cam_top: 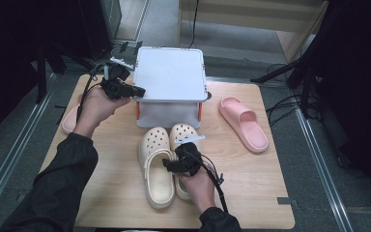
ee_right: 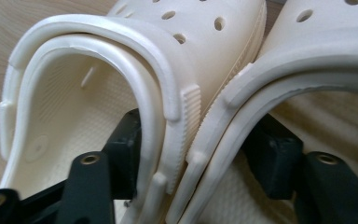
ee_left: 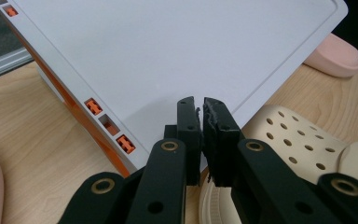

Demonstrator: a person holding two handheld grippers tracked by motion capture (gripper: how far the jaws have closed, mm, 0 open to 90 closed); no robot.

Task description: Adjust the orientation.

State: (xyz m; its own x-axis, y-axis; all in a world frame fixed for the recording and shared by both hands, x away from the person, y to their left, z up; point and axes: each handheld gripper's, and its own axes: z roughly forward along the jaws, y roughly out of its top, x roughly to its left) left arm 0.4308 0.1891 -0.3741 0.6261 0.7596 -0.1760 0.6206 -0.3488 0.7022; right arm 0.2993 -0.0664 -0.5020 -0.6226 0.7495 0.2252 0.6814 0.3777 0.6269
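Observation:
Two cream clogs (cam_top: 160,164) lie side by side on the wooden table (cam_top: 256,193), toes toward a white lidded box (cam_top: 170,75). My right gripper (cam_top: 170,165) straddles their touching inner walls: one jaw sits inside the left clog (ee_right: 74,116), the other inside the right clog (ee_right: 317,93), and both pads press the walls together at the right gripper's (ee_right: 198,140) middle. My left gripper (cam_top: 136,91) hovers at the box's front left corner. In the left gripper view its jaws (ee_left: 200,105) stand almost together over the box lid (ee_left: 168,51), with nothing between them.
A pink slipper (cam_top: 244,123) lies to the right of the box, and another pink slipper (cam_top: 71,118) lies at the table's left edge behind my left forearm. Orange latches (ee_left: 125,143) line the box's side. Dark stands and cables surround the table.

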